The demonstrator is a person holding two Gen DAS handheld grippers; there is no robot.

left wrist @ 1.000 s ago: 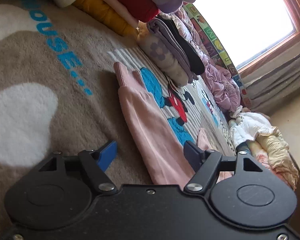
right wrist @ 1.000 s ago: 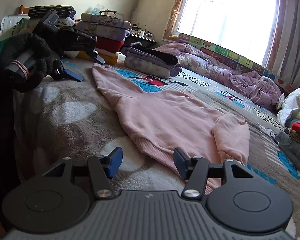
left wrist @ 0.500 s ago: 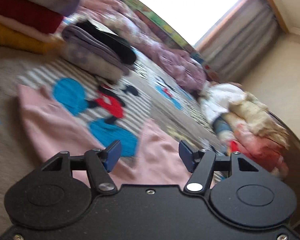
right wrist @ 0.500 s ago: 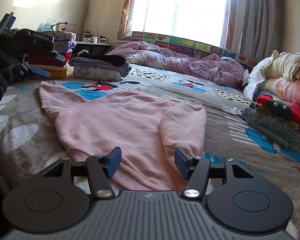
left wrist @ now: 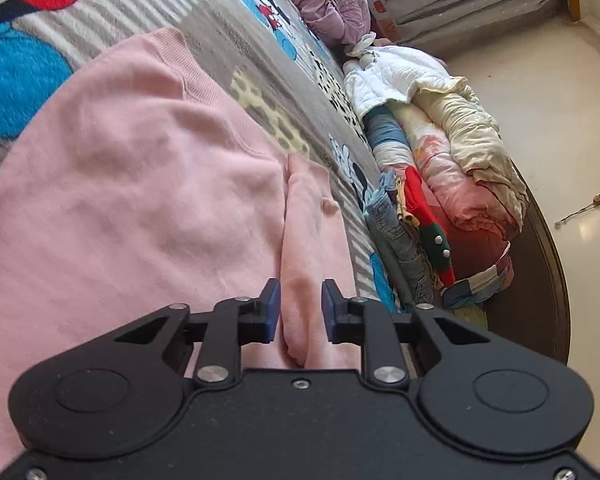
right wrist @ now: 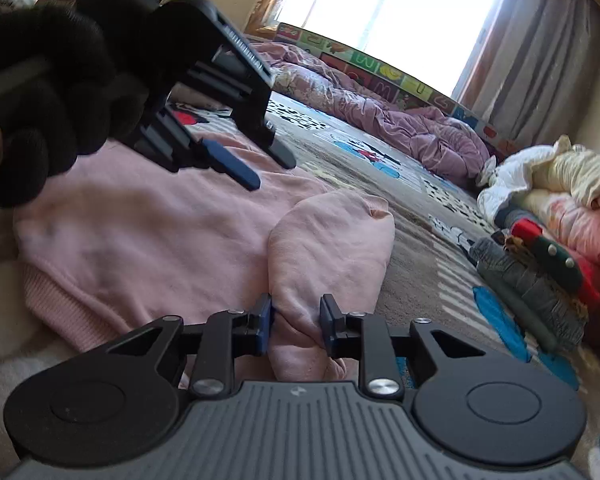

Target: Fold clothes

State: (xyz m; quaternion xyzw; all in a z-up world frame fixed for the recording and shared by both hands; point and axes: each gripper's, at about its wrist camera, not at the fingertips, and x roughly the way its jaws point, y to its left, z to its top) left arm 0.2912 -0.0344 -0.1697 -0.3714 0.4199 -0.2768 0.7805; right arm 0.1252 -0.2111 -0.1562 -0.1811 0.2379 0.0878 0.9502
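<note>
A pink sweatshirt (left wrist: 132,184) lies flat on the Mickey Mouse blanket (left wrist: 112,4), with one sleeve (left wrist: 312,236) folded along its right side. In the left wrist view my left gripper (left wrist: 300,312) is partly closed, its blue pads either side of the sleeve, above the fabric. In the right wrist view my right gripper (right wrist: 295,326) is closed on the bunched cuff end of the same sleeve (right wrist: 332,248). The left gripper (right wrist: 236,168), held in a black glove, hovers above the sweatshirt body (right wrist: 148,232) there.
A pile of rumpled clothes and bedding (left wrist: 452,152) sits at the bed's right edge, also in the right wrist view (right wrist: 548,216). A purple quilt (right wrist: 400,120) lies by the window. The bed's dark wooden rim (left wrist: 548,264) borders the floor.
Both grippers moved in over the sweatshirt's right sleeve. Both narrowed from wide open, and the right one closed on the sleeve end. The left gripper swung from the far side toward the sleeve.
</note>
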